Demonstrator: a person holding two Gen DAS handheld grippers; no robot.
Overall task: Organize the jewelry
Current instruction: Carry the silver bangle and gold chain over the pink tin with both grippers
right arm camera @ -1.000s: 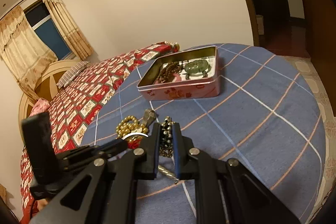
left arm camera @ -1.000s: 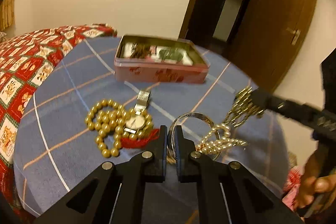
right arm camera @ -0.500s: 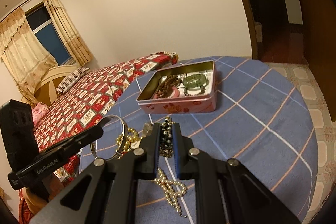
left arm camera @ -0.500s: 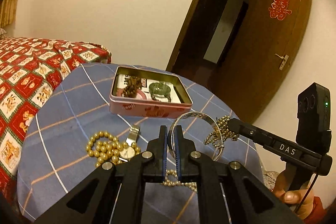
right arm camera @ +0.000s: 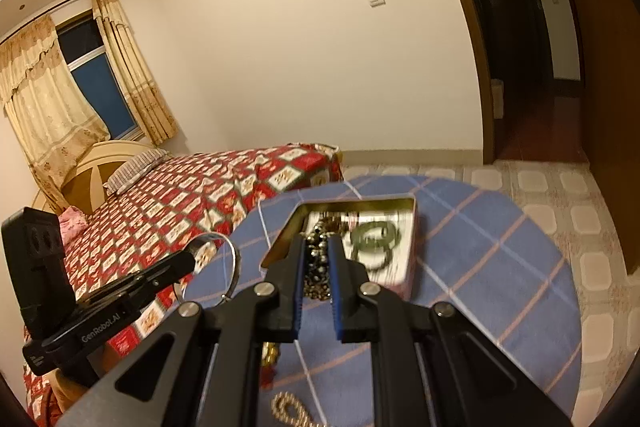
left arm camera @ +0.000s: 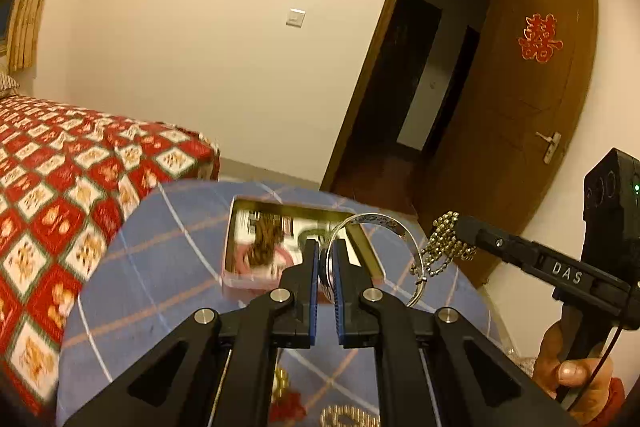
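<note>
Left wrist view: the left gripper is seen clamped on a silver bangle, which is held up in the air above the near edge of an open pink tin. Just to the right, well clear of the tabletop, the right gripper is closed on a bunch of dark beaded chain, its handle held by a hand. From the right wrist view, the chain is seen pinched between the blue-lined fingers, over the tin's near wall; a green bangle and brown beads lie inside. A gold bead string is left on the blue checked tablecloth, whose right half is bare up to its round edge. A red patterned bed, curtains and an open wooden door are seen beyond
</note>
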